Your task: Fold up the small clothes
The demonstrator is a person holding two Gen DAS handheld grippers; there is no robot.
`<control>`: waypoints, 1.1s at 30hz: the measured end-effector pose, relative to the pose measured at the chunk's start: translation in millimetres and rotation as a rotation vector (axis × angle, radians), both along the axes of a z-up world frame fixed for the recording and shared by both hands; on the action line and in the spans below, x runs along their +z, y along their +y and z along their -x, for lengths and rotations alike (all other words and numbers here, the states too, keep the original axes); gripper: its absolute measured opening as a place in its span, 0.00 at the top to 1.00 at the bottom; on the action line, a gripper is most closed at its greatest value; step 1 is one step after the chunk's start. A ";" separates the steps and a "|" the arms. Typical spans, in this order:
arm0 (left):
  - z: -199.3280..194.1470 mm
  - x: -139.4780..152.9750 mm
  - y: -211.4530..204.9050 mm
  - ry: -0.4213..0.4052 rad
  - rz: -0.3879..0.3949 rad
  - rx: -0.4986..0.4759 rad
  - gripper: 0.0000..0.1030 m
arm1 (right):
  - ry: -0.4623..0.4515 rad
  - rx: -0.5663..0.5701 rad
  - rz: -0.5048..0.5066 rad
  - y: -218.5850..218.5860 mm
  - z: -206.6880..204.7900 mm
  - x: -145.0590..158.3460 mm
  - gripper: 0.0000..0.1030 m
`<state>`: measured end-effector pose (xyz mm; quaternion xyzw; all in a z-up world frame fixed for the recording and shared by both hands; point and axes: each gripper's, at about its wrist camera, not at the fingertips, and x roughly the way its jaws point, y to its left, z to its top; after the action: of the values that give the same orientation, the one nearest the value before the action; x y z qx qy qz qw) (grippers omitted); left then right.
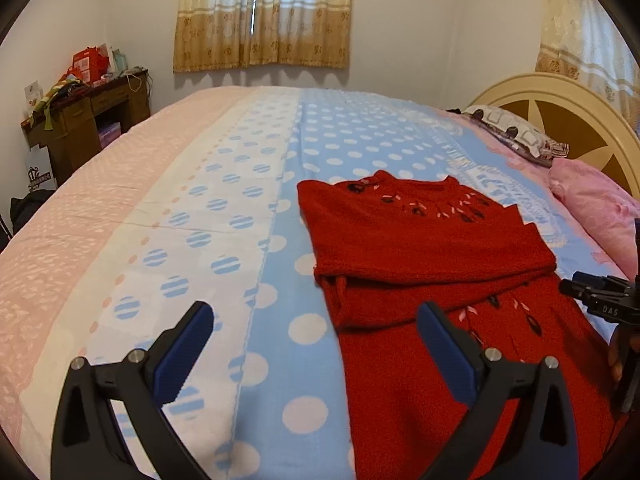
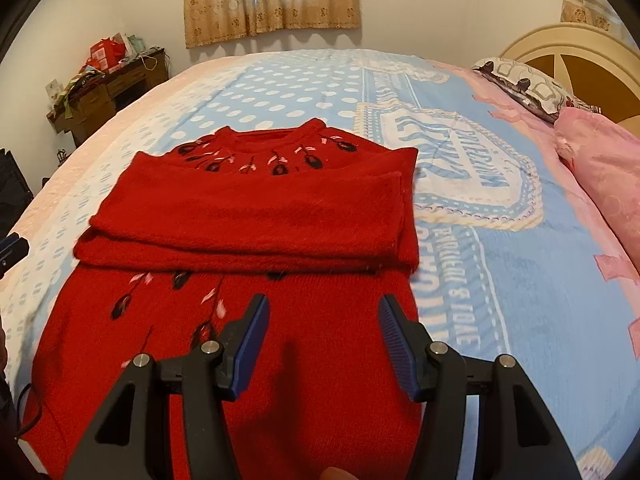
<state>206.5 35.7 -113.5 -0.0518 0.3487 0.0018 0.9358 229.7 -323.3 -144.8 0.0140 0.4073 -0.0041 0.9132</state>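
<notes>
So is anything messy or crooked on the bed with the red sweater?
Nothing much stands out. The red sweater lies flat on the blue dotted blanket, with both sleeves folded neatly across the chest. Its near half is still unfolded. Both the left gripper and right gripper are open and hold nothing.

Bed (image 2: 500, 272) under blue dotted blanket, red sweater (image 2: 256, 216) lying partly folded, pillows (image 2: 600, 160) at headboard

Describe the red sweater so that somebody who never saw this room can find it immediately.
Look at the big bed with the blue polka-dot blanket. The red sweater lies flat on it, both sleeves folded across the chest. It is the only red garment there, with dark and pink embroidery around the neck; the pillows beside it are pink.
</notes>
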 end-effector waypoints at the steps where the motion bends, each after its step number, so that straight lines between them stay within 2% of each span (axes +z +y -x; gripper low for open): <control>1: 2.6 1.1 0.0 -0.005 -0.003 -0.001 0.00 | -0.002 0.001 -0.002 0.8 3.4 0.6 0.44; 11: 36.4 5.5 3.7 -0.025 0.020 -0.006 0.00 | -0.019 0.013 -0.023 11.2 43.0 4.2 0.42; 25: 86.4 16.3 4.3 -0.083 -0.016 -0.011 0.00 | -0.032 0.016 -0.052 21.5 82.6 3.8 0.41; 33: 111.0 13.9 2.5 -0.077 -0.026 -0.030 0.00 | -0.028 0.028 -0.055 24.9 108.4 4.0 0.40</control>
<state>95.5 38.2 -99.6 -0.0342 0.3131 -0.0099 0.9491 121.3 -298.4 -140.9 0.0334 0.3947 0.0201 0.9180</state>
